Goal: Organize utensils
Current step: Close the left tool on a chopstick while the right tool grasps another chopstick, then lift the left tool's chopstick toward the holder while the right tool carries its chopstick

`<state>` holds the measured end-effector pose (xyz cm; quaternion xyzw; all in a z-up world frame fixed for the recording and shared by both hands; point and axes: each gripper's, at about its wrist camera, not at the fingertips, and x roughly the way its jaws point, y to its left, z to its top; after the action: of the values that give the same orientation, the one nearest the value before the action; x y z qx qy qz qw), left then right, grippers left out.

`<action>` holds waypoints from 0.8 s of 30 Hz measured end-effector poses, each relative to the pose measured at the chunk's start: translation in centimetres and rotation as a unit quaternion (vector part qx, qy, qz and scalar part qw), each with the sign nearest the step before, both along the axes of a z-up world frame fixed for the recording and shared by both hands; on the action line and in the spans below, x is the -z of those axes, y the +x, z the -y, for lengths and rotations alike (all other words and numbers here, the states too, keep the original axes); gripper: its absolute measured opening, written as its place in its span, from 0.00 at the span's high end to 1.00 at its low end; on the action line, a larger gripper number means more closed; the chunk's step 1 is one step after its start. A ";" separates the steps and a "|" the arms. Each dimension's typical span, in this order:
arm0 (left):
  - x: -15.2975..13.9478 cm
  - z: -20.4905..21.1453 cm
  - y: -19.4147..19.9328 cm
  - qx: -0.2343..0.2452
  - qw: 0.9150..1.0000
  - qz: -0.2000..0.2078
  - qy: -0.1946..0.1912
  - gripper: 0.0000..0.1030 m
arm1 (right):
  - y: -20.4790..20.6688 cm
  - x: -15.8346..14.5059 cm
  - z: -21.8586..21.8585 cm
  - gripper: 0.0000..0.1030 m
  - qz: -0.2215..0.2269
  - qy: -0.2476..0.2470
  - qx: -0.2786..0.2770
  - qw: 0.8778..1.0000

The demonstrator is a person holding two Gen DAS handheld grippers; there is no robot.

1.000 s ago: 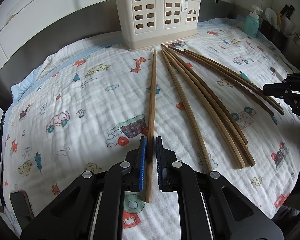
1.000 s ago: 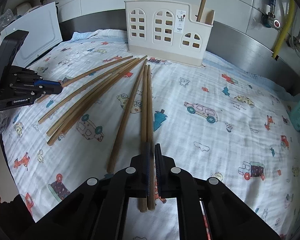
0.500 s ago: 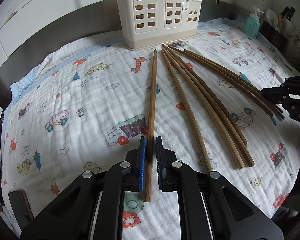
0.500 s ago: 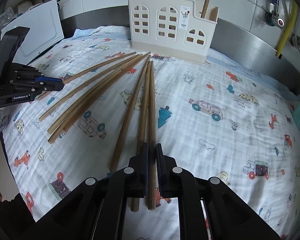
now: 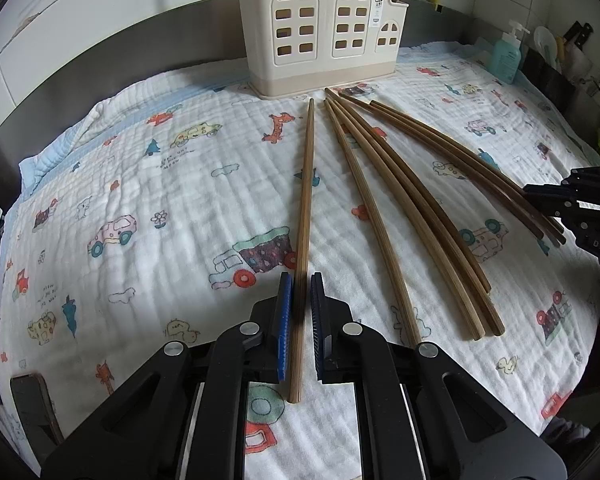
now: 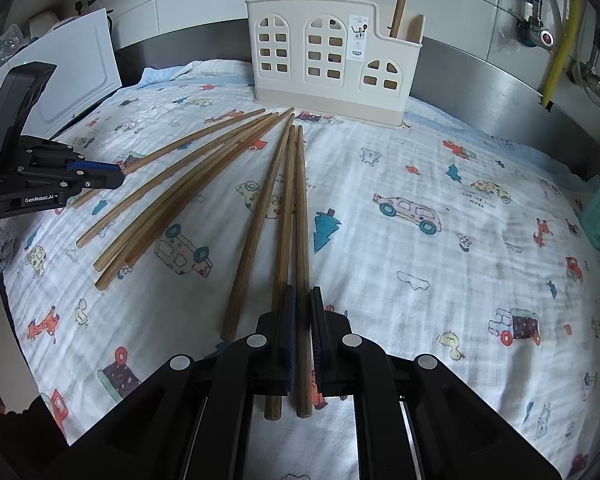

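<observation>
While both grippers sit low over the white cartoon-print cloth (image 5: pixel 148 208), each has its jaws pinched on one long brown bamboo chopstick. Left gripper (image 5: pixel 298 320) clamps the lone stick (image 5: pixel 306 208) near its blunt end; right gripper (image 6: pixel 300 336) clamps the rightmost stick (image 6: pixel 301 220) of its trio. Both sticks lie flat, tips toward the cream plastic utensil caddy with arched cut-outs (image 6: pixel 324 56), which already holds two. Step looks like grasp done, lift pending. Next move: raise, tilt upright, drop into caddy. Remaining loose chopsticks (image 5: pixel 400 200) wait between the grippers.
</observation>
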<state>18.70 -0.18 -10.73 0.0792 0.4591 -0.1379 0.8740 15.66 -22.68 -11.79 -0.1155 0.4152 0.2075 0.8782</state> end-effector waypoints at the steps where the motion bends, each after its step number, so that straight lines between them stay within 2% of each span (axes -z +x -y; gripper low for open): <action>1: 0.0 0.0 0.0 -0.002 1.000 -0.001 -0.002 0.92 | 0.0 -0.1 0.1 0.93 0.002 0.001 0.003 1.000; 9: -0.8 -0.2 -0.2 -0.016 1.000 0.005 -0.017 0.94 | -1.4 -3.6 0.3 0.94 0.051 0.019 0.020 0.998; 17: -3.9 -0.9 -1.1 -0.031 0.997 0.050 -0.043 0.94 | -1.9 -8.2 0.6 0.94 0.106 0.046 0.031 0.993; 24: -7.3 -1.2 -0.8 -0.036 0.992 0.095 -0.071 0.95 | -0.8 -11.1 0.1 0.94 0.128 0.076 0.030 0.988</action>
<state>17.88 1.06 -3.47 0.0127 0.3652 -0.1304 0.9217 14.90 -22.81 -0.73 -0.0619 0.2858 0.1953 0.9361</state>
